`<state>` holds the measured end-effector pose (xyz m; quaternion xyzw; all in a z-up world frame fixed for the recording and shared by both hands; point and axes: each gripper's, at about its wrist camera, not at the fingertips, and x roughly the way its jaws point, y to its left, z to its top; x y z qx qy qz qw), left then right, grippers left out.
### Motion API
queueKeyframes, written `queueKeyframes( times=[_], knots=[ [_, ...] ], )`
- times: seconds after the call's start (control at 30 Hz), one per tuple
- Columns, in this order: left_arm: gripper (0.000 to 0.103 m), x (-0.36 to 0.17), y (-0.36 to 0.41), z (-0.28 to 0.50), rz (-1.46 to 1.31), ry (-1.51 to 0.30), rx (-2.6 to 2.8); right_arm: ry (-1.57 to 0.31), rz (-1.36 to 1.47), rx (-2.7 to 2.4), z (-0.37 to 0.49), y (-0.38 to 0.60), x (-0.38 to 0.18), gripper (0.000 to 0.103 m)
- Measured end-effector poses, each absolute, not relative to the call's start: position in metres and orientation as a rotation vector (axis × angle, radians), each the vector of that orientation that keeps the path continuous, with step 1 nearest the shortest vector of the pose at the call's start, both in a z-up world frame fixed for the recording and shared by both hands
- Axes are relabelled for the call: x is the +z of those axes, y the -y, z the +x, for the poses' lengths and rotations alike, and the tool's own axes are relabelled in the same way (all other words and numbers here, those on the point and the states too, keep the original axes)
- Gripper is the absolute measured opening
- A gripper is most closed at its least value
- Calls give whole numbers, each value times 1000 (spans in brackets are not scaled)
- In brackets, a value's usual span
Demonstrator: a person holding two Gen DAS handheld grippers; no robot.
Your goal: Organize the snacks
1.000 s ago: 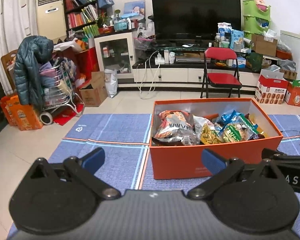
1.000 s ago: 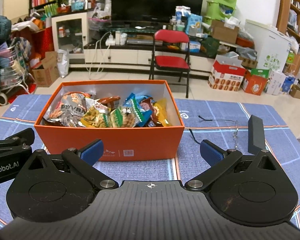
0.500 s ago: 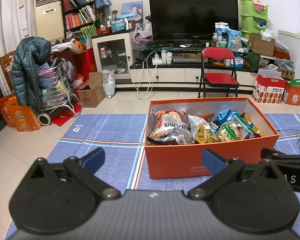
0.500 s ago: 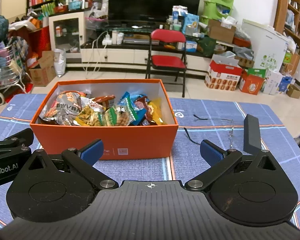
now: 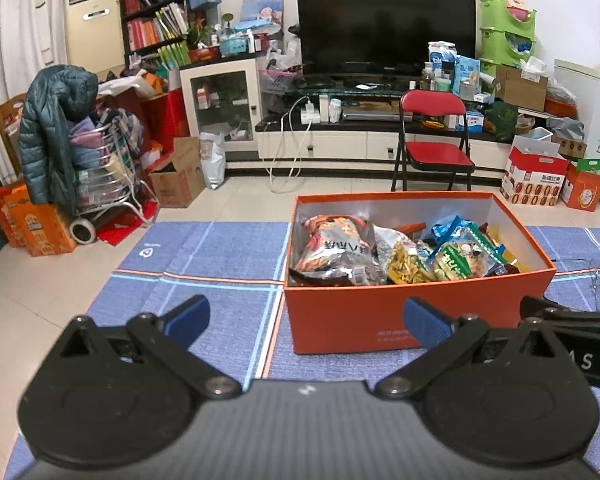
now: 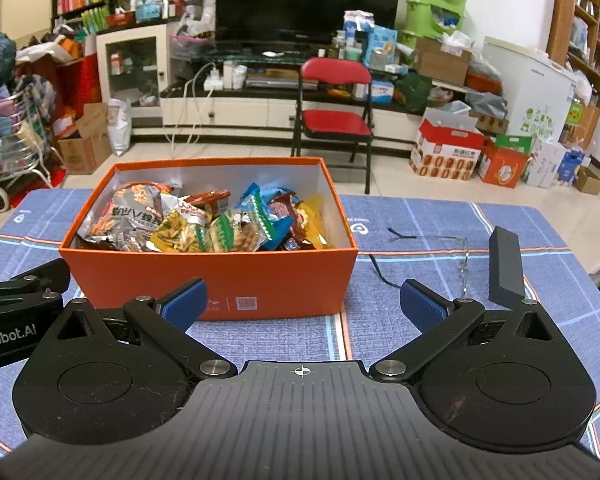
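An open orange box (image 5: 360, 320) (image 6: 220, 280) stands on the blue checked tablecloth (image 5: 220, 248). It holds several snack packets, among them a silver-and-orange bag (image 5: 336, 254) (image 6: 134, 220) and green and blue packets (image 5: 460, 260) (image 6: 236, 232). My left gripper (image 5: 306, 318) is open and empty, low in front of the box's left corner. My right gripper (image 6: 302, 306) is open and empty, in front of the box's right front corner. Each gripper shows at the other view's edge.
A pair of thin-framed glasses (image 6: 428, 248) and a dark flat block (image 6: 506, 266) lie on the cloth right of the box. Beyond the table are a red folding chair (image 6: 336, 120), a TV stand (image 5: 380, 136) and cartons on the floor.
Both grippers have drawn back slightly and shifted, so the box sits a bit further left in both views. The jaws stay open and empty.
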<state>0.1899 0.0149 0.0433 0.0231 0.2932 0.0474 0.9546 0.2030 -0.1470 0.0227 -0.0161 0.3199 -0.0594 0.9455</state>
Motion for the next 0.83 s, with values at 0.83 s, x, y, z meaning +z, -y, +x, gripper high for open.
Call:
queueKeyframes(
  times=[0.83],
  knots=[
    [102, 41, -16, 184, 35, -581, 134, -620, -29, -105, 199, 144, 25, 95]
  ],
)
